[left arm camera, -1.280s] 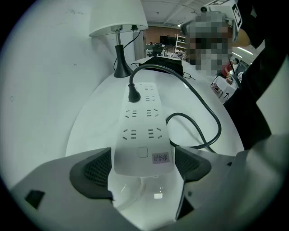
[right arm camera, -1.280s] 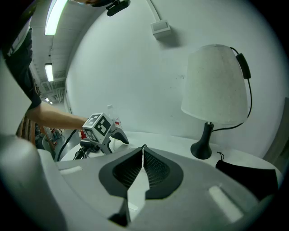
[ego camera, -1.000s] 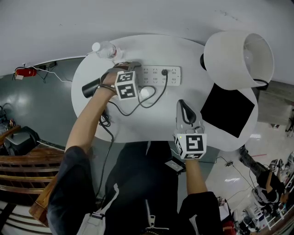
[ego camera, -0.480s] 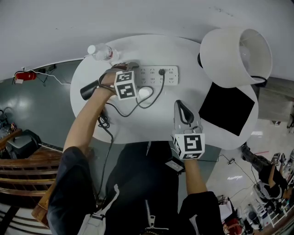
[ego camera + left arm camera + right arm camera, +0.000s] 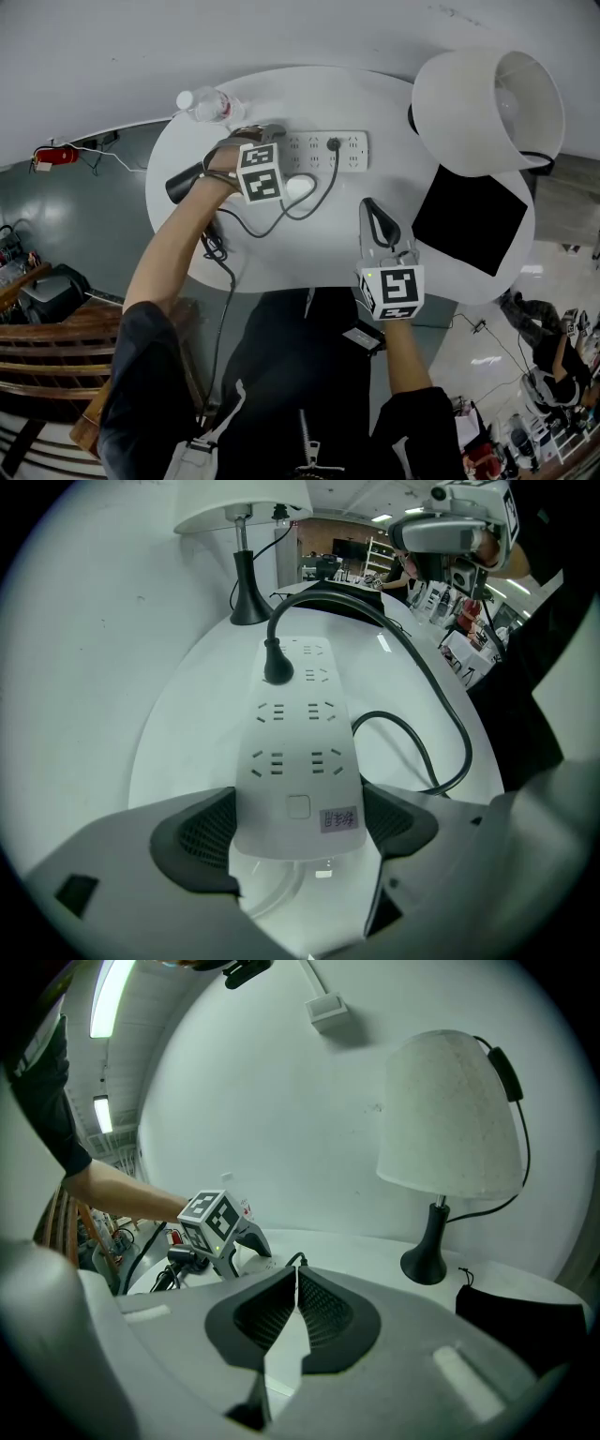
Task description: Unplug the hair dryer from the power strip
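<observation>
Firmly clamps left gripper [image 5: 298, 841] on power strip [image 5: 295, 752] end; plug [image 5: 277, 672] farther along its length, toward closed, empty right gripper [image 5: 372, 208] at tabletop [image 5: 281, 258] front edge.

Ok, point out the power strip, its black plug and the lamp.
power strip [image 5: 298, 752]: left gripper view, white top face.
black plug [image 5: 277, 672]: left gripper view, plug body.
lamp [image 5: 459, 122]: head view, shade's outer side.

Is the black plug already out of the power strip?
No, the black plug sits pushed into a socket of the power strip.
</observation>
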Demonstrator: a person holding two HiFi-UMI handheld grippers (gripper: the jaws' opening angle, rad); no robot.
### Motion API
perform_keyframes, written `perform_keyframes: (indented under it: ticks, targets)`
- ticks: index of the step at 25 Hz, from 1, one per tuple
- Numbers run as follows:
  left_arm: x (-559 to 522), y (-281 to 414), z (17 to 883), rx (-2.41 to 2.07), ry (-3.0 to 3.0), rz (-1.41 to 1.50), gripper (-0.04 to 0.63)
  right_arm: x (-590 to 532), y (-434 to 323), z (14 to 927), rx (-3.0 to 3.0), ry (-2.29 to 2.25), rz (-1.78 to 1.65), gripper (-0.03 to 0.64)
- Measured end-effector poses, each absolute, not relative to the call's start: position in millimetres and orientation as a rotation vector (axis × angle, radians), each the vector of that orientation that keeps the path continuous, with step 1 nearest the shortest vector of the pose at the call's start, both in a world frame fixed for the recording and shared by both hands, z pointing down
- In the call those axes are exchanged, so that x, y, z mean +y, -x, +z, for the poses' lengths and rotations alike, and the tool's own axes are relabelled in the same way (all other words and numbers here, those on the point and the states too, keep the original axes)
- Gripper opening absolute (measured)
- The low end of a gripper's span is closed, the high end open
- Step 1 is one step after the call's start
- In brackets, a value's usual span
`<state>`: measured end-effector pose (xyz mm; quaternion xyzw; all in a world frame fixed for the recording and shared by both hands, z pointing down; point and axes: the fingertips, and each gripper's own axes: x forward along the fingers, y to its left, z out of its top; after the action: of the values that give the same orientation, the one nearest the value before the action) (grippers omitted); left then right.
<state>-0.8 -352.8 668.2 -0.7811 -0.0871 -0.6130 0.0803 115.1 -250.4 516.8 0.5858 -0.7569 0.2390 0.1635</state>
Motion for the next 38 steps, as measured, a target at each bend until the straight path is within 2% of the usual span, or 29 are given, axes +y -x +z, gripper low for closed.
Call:
perform_keyframes:
  ticks: [23,32,38]
  targets:
    - [-351.4,0.1,669.4,-0.261,2.287,-1.885,0.420,-301.8,-111.2,540.4,-2.294,-1.486,0.481,0.007]
    - [-352.1,1.6,668.8,-0.256,2.281,-1.894,0.420,-314.5,-106.2,568.1,-2.300,-1.395,0.408,0.100]
    - [-352.6,0.5,670.1,-0.254,2.277,-1.899,0.420,-328.0,-103.7,585.4,-2.304,-1.347,0.359,0.117]
